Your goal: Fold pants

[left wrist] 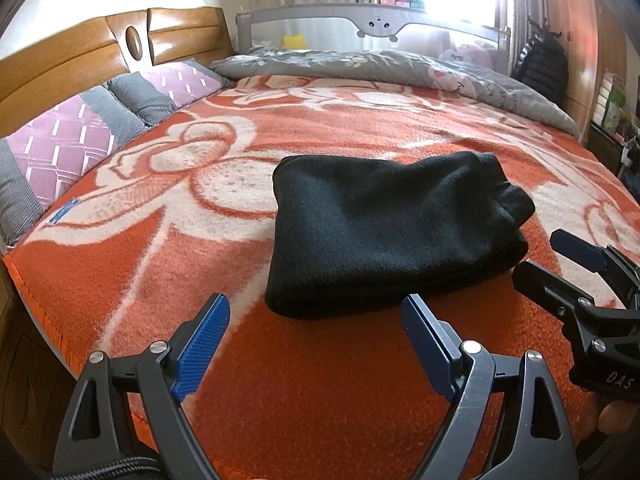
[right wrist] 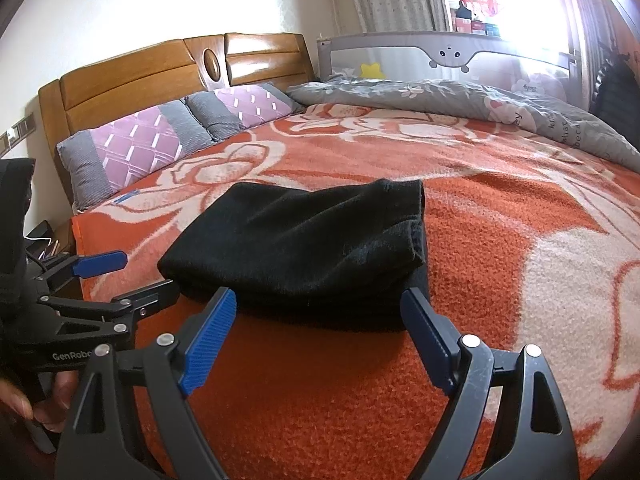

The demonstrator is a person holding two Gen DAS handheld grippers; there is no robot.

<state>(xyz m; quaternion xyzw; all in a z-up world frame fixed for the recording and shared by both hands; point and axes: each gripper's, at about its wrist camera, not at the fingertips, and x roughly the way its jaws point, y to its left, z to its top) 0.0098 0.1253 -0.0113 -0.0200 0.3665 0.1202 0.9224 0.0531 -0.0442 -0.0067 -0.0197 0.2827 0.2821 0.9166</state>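
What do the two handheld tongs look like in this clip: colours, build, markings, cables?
Both are black metal linkages with silver rivets and blue ribbed pads. The left tongs have a braided dark cable at their base and "GenRobo" lettering, seen from the right wrist view. The right tongs show "DAS" lettering in the left wrist view. No sleeves are clearly visible.

Black pants (left wrist: 384,232); orange-white floral blanket (left wrist: 280,128); grey printed quilt (left wrist: 360,62); purple-grey pillows (left wrist: 80,136).
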